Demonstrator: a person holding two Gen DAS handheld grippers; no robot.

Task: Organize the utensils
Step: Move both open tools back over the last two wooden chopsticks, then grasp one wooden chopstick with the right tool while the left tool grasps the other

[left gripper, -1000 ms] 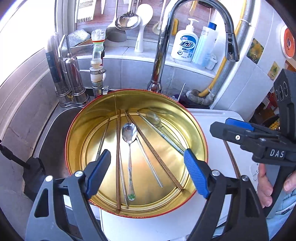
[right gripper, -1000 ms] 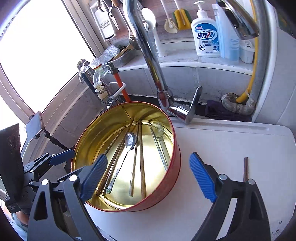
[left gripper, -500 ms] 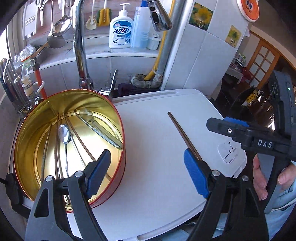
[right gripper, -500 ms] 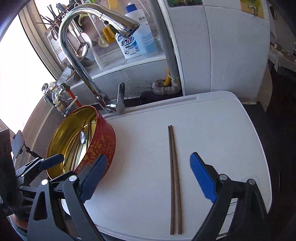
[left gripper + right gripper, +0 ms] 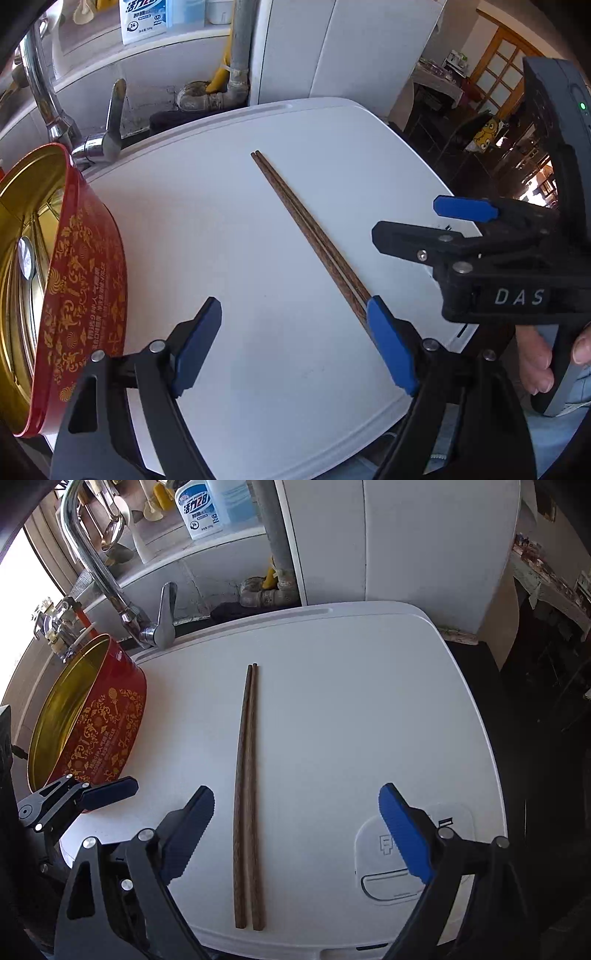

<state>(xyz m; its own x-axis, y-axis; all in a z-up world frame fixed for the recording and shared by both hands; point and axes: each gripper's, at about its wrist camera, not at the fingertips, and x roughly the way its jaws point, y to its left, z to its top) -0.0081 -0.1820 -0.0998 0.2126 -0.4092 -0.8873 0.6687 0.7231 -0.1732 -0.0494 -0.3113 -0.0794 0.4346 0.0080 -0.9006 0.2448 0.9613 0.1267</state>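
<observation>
A pair of dark wooden chopsticks [image 5: 248, 782] lies side by side on the white top [image 5: 351, 709], also seen in the left wrist view [image 5: 314, 236]. My right gripper [image 5: 297, 812] is open and empty, hovering over their near half. My left gripper [image 5: 295, 325] is open and empty, its right finger over the chopsticks' near end. The red round tin [image 5: 99, 723] with gold inside stands at the left; in the left wrist view [image 5: 88, 277] a spoon [image 5: 26, 254] and more utensils show inside it.
A chrome faucet [image 5: 110, 576] and its lever [image 5: 164, 609] stand behind the tin. Soap bottles [image 5: 199, 509] sit on the ledge. The white top has a raised lid panel [image 5: 402, 853] at the front right, and drops off to a dark floor on the right.
Both grippers swung right, away from above the tin to over the white top. The chopsticks now lie under them; the tin has shifted to the left edge of both views.
</observation>
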